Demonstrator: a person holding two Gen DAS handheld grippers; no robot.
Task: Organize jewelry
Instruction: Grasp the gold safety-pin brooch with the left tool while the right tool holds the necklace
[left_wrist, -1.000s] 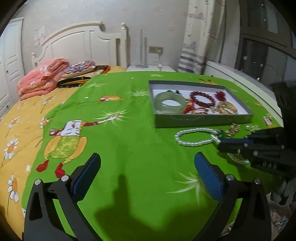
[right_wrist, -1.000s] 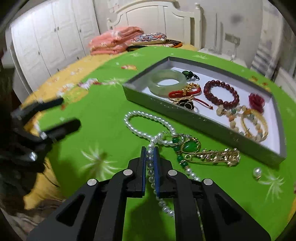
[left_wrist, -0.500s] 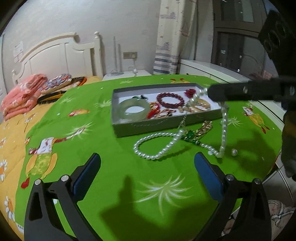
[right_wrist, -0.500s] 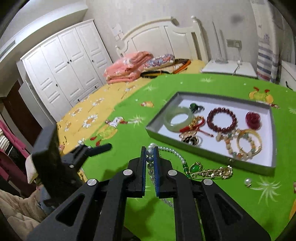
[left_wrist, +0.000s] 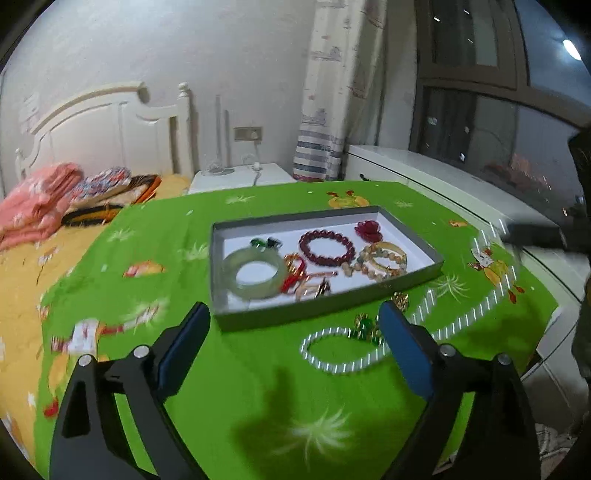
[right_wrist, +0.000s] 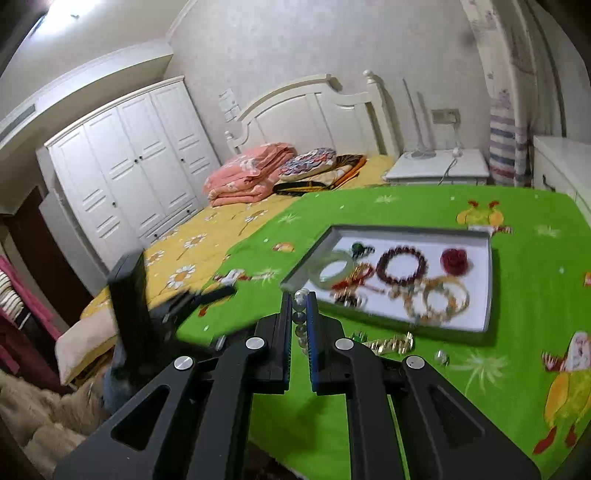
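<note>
Tray (left_wrist: 325, 308) already holds bracelets. Right gripper (right_wrist: 298, 317) jaws clamp the pearl necklace (left_wrist: 343, 363), partly lifted off the bed. Left gripper (left_wrist: 295, 347) jaws closing, nothing between. Brooch (right_wrist: 391, 343) remains outside.

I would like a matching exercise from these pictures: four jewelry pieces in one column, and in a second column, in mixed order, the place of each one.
Things:
1. pearl necklace
2. pale green bangle
3. dark red bead bracelet
4. loose pearl

Places:
A. in the tray, left side
B. alone on the green cloth, outside the tray
C. pinched in the right gripper, its loop trailing on the cloth
D. in the tray, near the middle

Pairs: 1-C, 2-A, 3-D, 4-B
</note>
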